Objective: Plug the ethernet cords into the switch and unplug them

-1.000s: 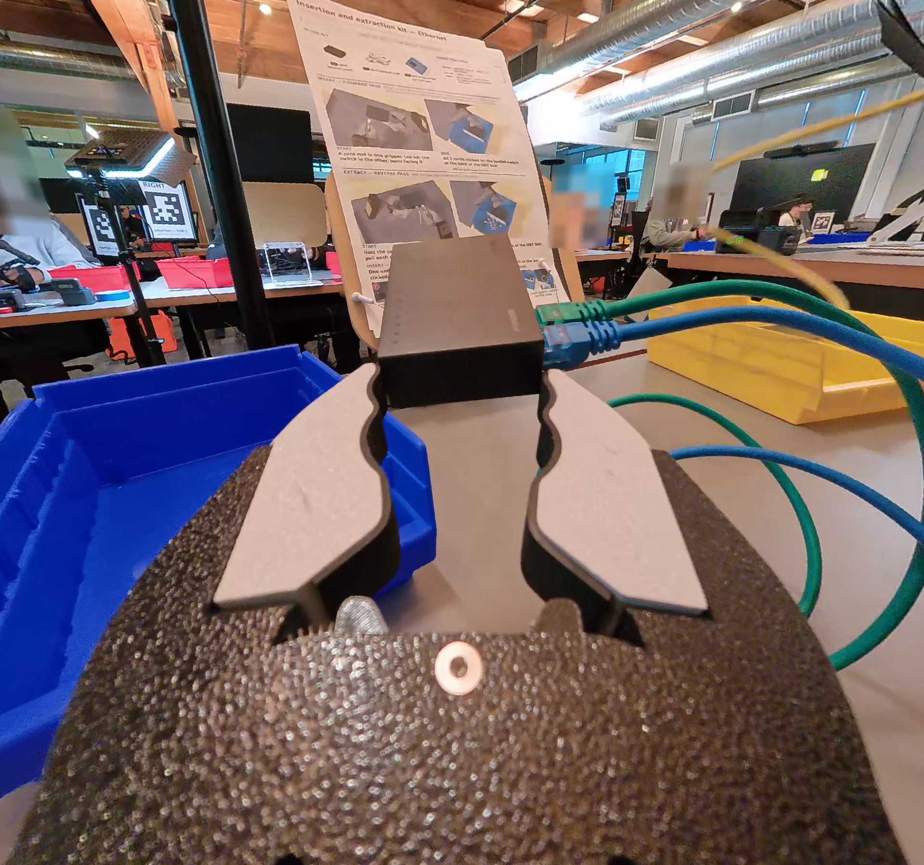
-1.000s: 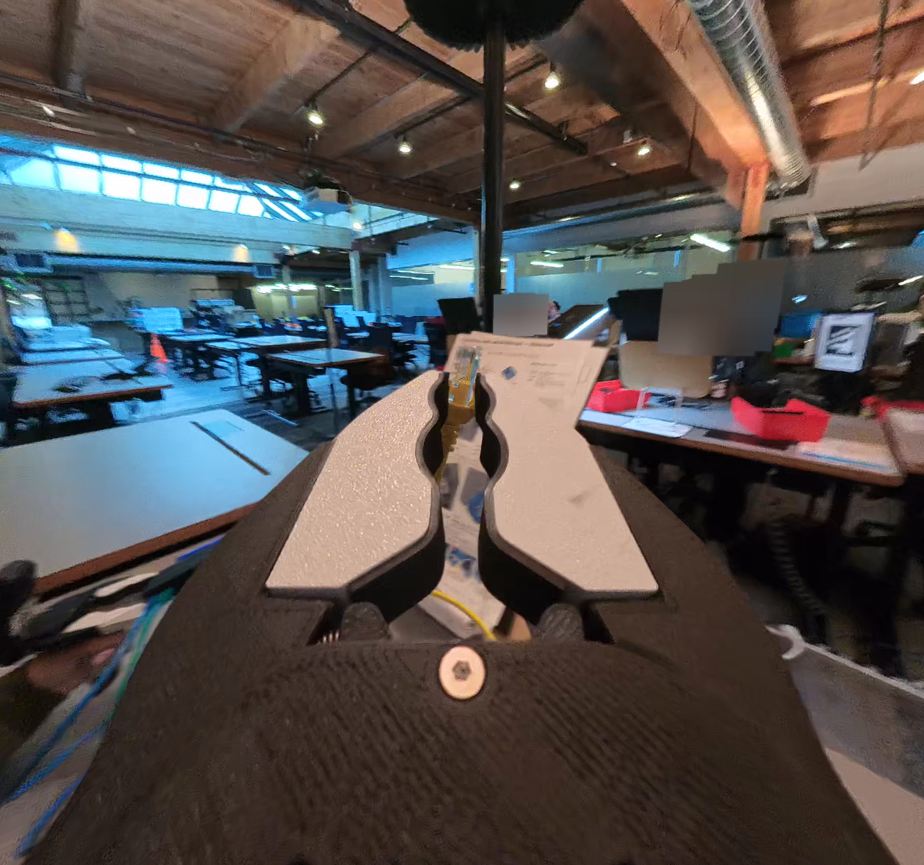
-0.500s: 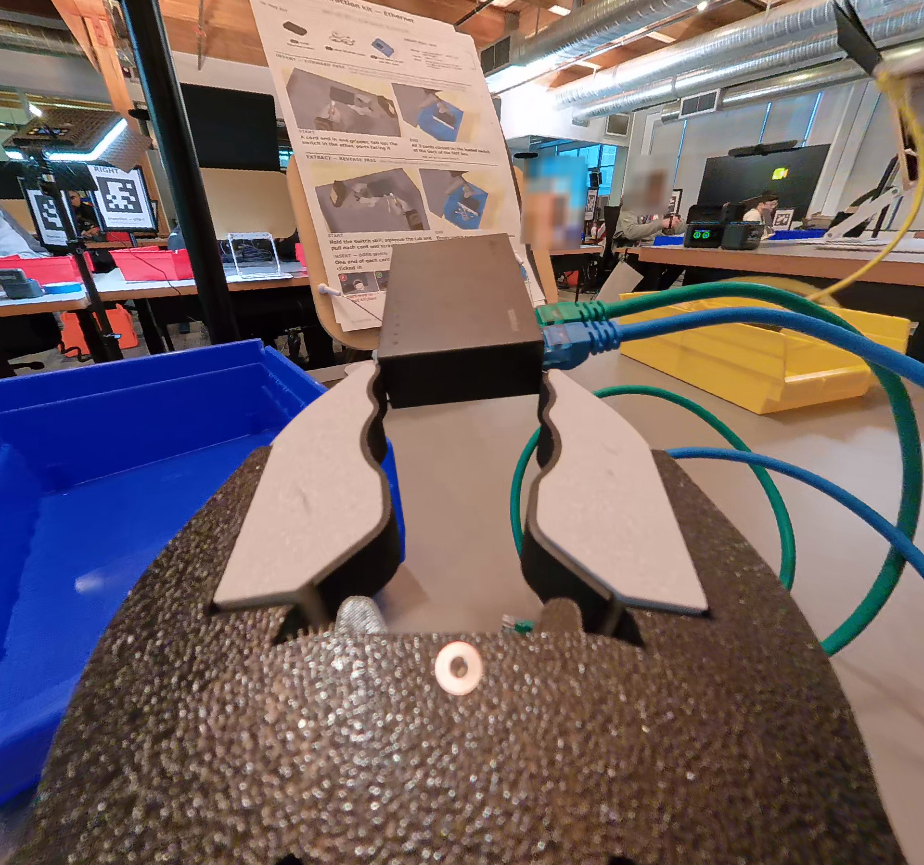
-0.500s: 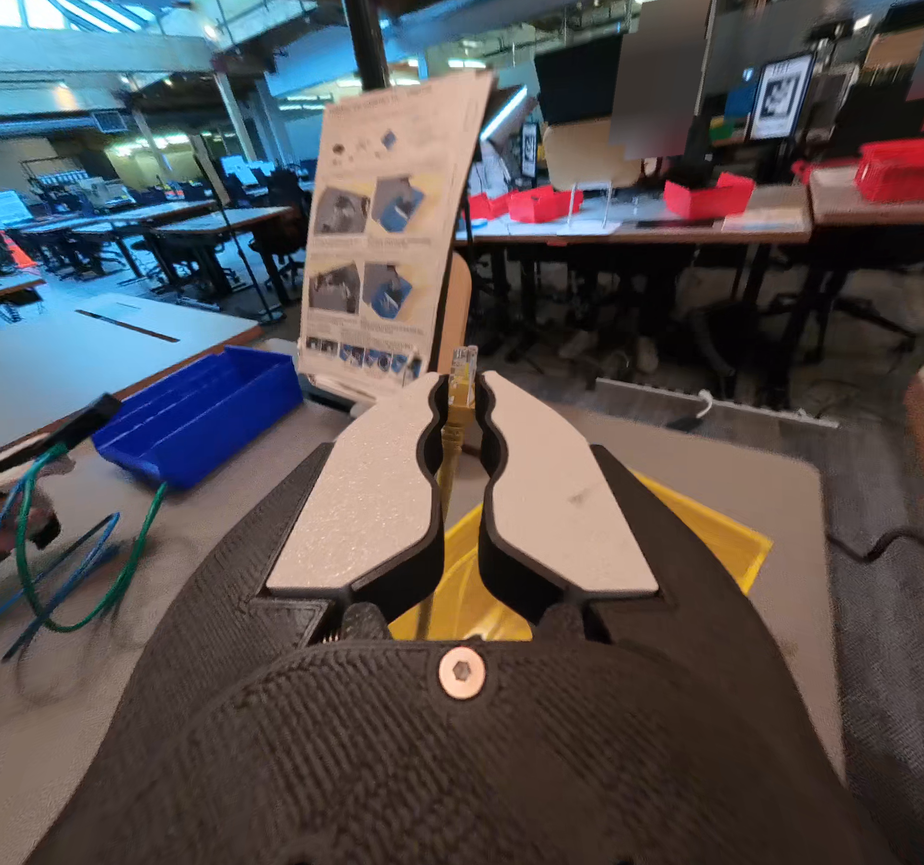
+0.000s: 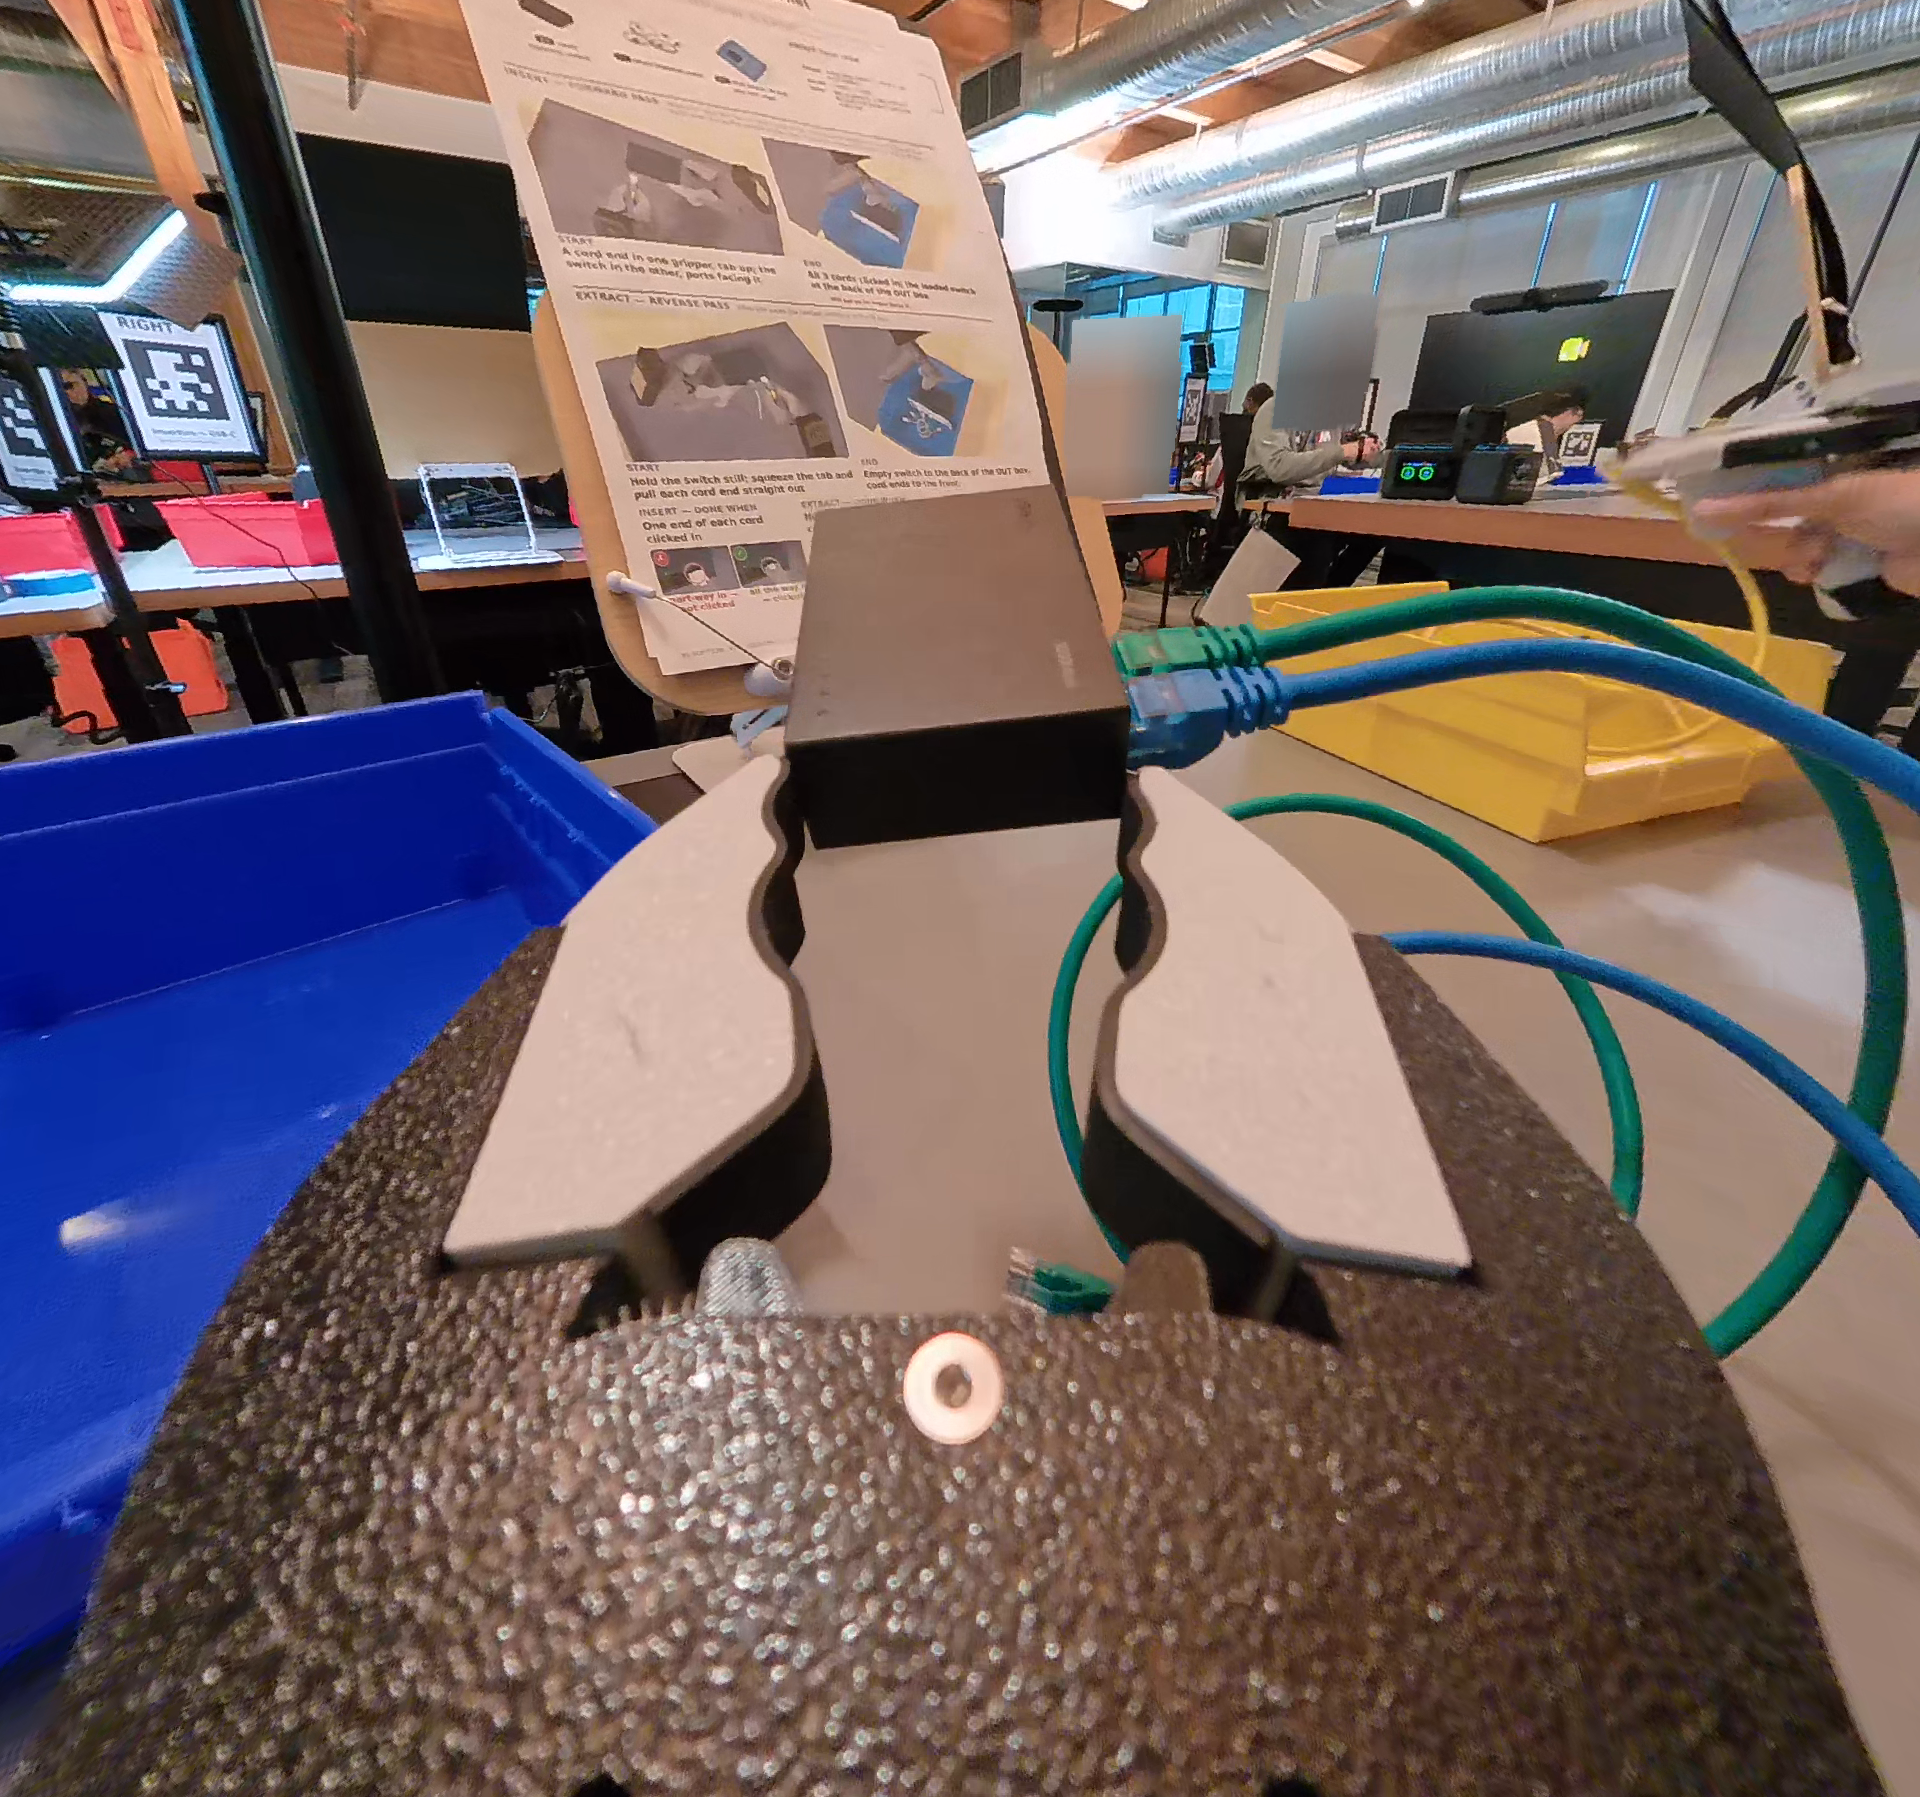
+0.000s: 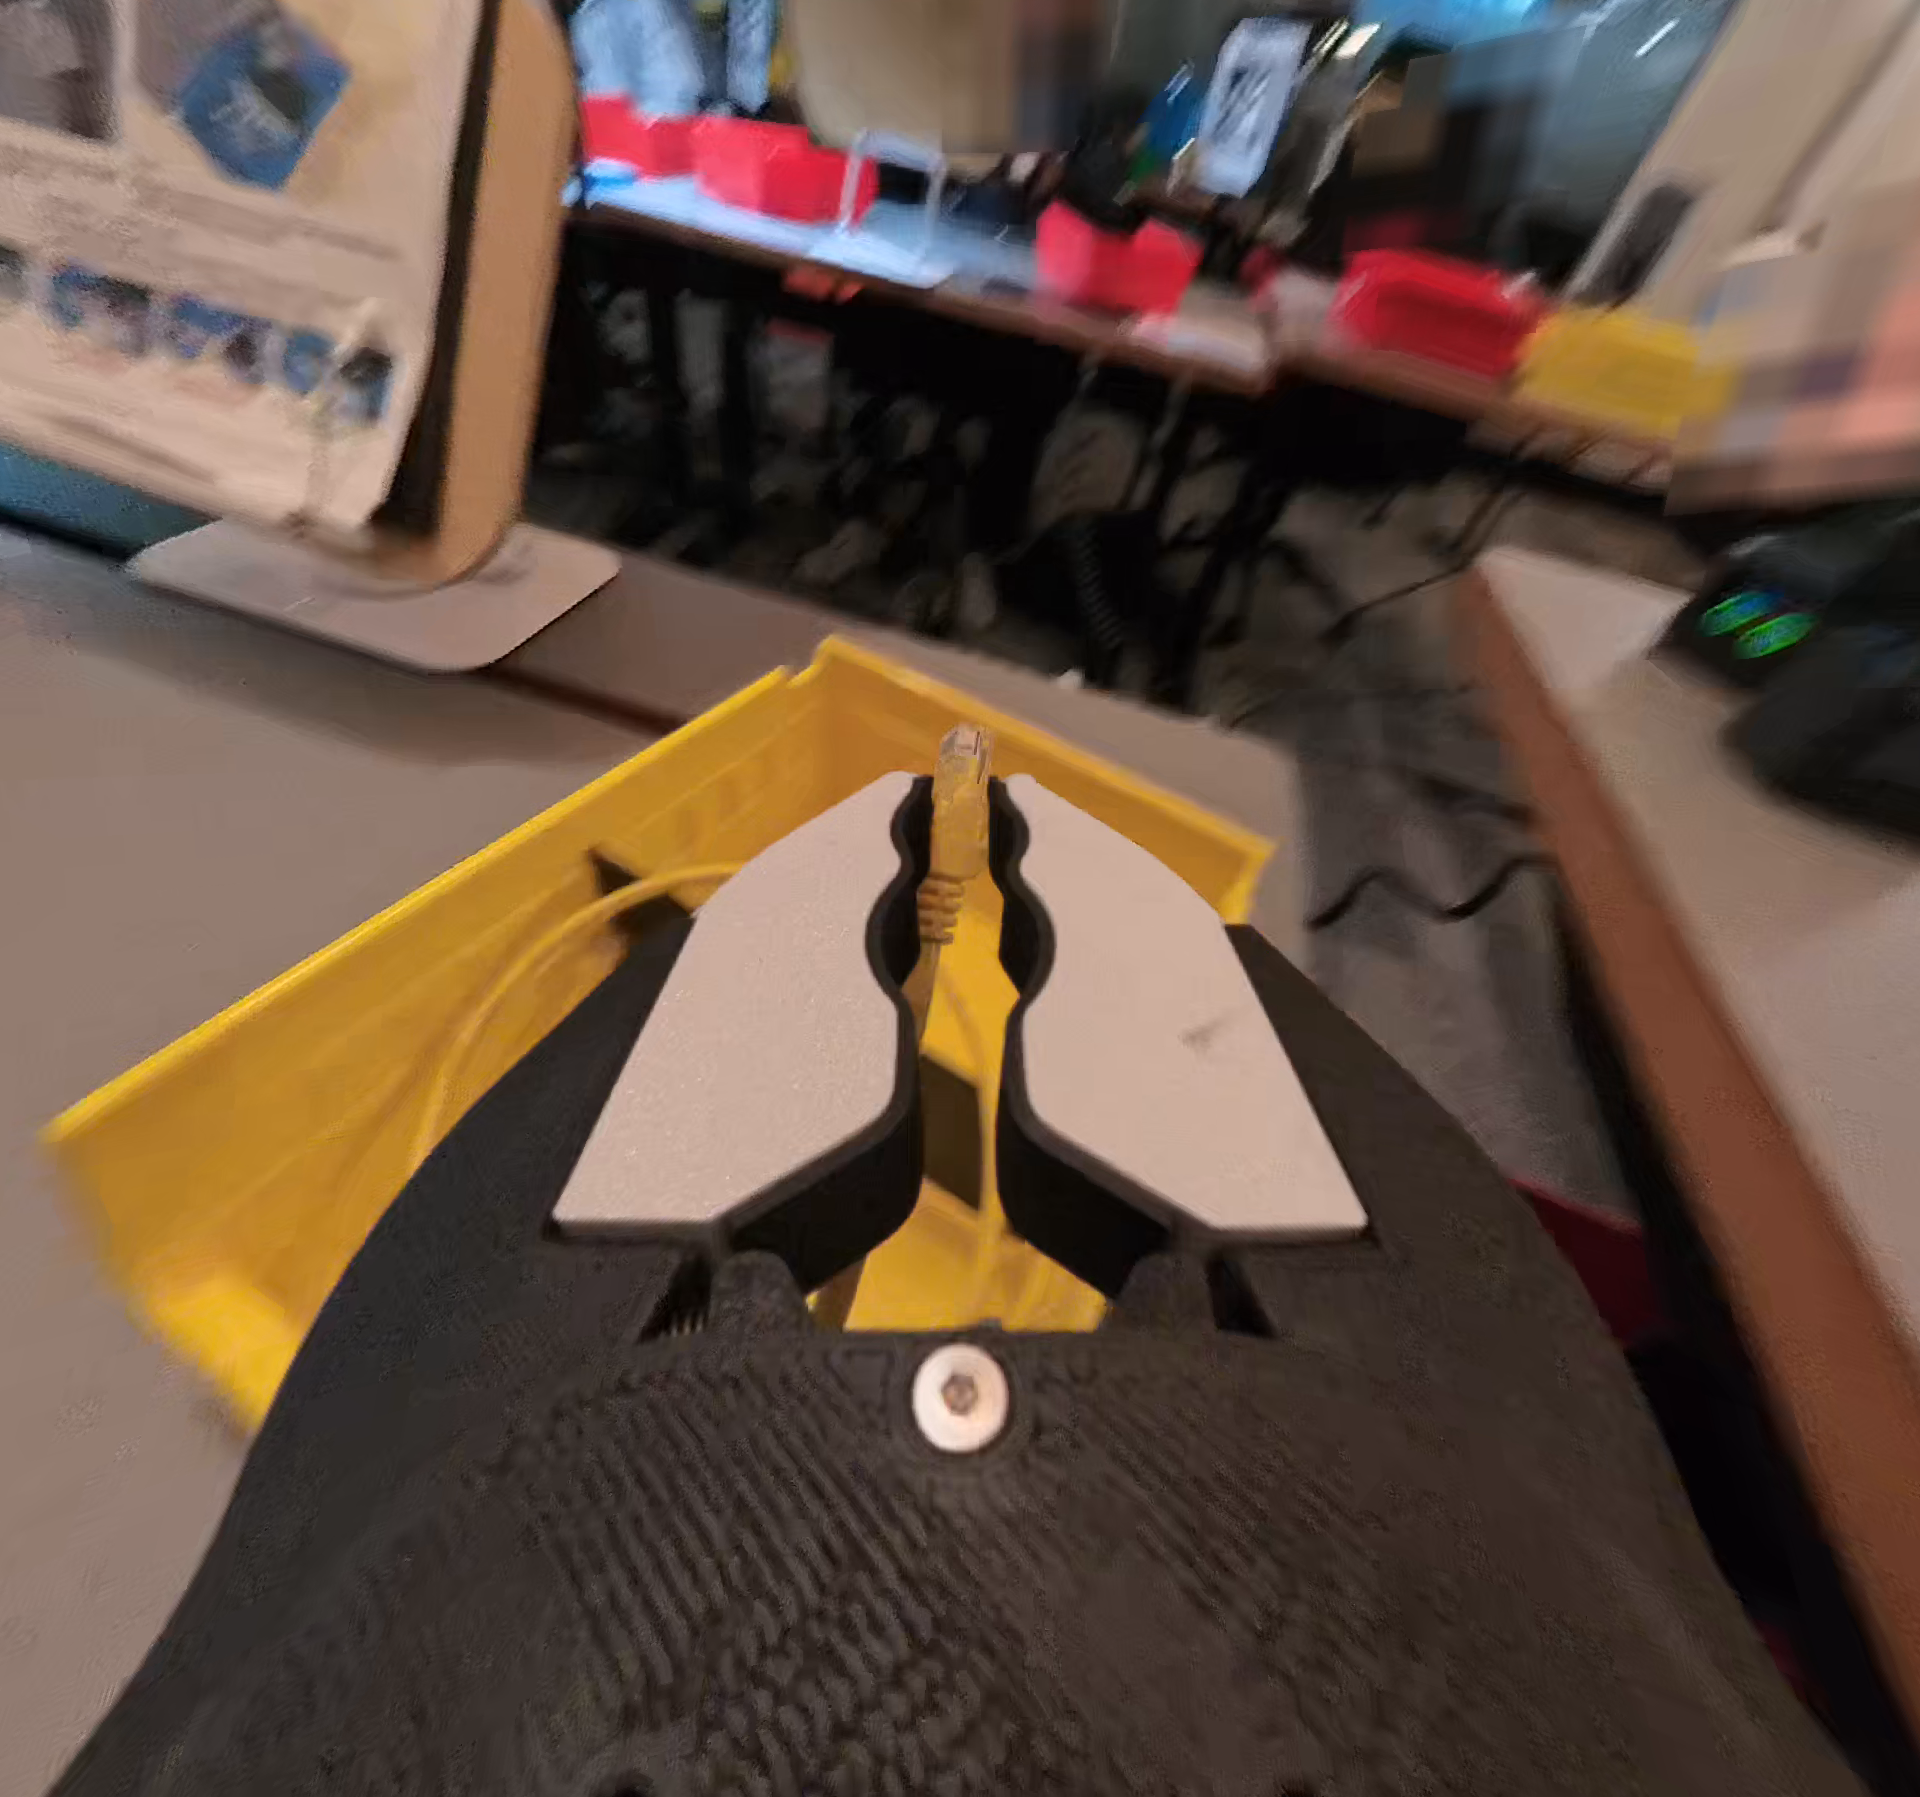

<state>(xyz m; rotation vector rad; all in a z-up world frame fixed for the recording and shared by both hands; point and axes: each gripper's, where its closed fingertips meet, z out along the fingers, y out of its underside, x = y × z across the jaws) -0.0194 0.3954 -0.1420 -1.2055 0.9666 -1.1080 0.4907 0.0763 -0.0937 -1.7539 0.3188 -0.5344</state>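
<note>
Left wrist view shows your left gripper (image 5: 956, 791) clamping the black switch (image 5: 951, 677) at its fingertips, green cord (image 5: 1195, 651) and blue cord (image 5: 1205, 708) plugged rightward, steadied while your right gripper (image 6: 961, 791) pinches the yellow cord (image 6: 956, 812) above the yellow bin (image 6: 665, 812).

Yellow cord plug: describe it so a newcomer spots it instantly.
Find the yellow bin on the grey table. Above it, the right gripper is shut on the yellow cord plug. Unlike the green plug and blue plug, it sits in no switch port.
</note>
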